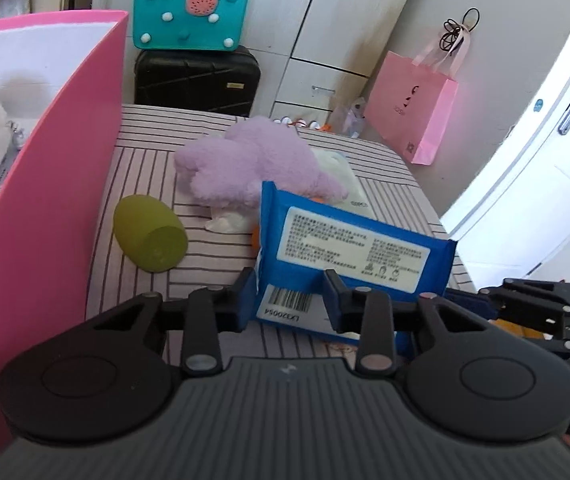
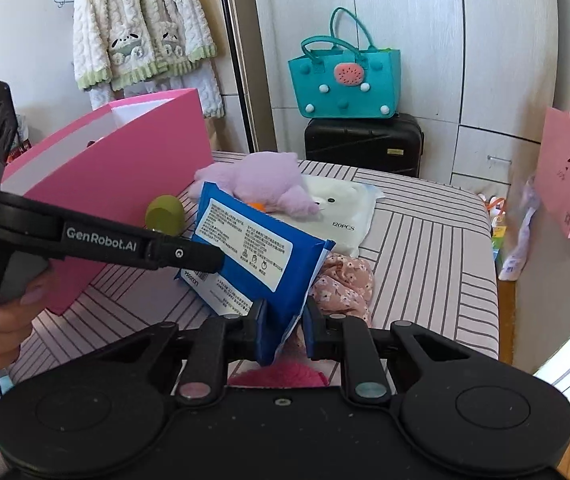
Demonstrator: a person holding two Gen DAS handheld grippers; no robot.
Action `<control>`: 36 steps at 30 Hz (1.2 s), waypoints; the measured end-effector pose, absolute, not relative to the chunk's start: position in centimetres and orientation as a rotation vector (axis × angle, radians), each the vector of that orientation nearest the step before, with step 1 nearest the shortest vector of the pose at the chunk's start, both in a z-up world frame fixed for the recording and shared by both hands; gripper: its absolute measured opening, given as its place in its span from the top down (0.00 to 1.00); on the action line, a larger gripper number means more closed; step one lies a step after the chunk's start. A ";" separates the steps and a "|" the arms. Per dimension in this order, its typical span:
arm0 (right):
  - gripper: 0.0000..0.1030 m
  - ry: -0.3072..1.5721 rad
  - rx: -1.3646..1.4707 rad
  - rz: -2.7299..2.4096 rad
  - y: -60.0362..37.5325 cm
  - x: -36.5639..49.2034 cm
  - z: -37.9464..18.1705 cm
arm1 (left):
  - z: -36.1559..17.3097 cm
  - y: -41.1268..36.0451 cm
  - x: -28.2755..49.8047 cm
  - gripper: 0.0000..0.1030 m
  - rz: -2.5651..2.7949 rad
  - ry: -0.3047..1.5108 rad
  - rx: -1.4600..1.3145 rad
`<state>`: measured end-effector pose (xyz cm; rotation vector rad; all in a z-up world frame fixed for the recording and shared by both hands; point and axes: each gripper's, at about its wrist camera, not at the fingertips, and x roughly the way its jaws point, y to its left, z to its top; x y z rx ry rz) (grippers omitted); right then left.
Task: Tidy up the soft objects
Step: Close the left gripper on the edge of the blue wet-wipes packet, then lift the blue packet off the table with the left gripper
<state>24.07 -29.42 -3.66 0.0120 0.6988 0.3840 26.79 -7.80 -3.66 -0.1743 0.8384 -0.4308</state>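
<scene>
Gripping blue wipes pack (image 1: 355, 246) edges.

A white wardrobe (image 2: 405, 20) fills the wall at 12 o'clock; a black suitcase (image 2: 363, 142) stands before it, daylight on a white door (image 1: 545, 140) at 3 o'clock.

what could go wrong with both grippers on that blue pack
Both the left gripper and right gripper pinch only corners of the blue pack, so the soft wrapper could slip out or tear if they pull apart. The pack hangs tilted close over the purple plush and floral cloth; swinging it toward the pink box might drag them or knock the green cup, which lies on its side and could roll.
</scene>
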 end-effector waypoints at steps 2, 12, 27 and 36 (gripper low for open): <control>0.78 0.698 0.013 0.374 -29.4 24.1 -3.8 | -3.8 -7.9 26.6 0.54 -0.415 0.826 -0.153; 0.78 0.670 0.035 0.351 -29.7 23.9 -3.9 | -4.3 -8.7 26.0 0.67 -0.444 0.795 -0.116; 0.67 0.643 -0.020 0.314 -28.9 23.0 -2.3 | -2.5 -7.7 24.0 0.81 -0.529 0.817 -0.176; 0.63 0.617 -0.035 0.338 -28.4 22.1 0.4 | 0.9 -6.7 22.4 0.81 -0.554 0.732 -0.147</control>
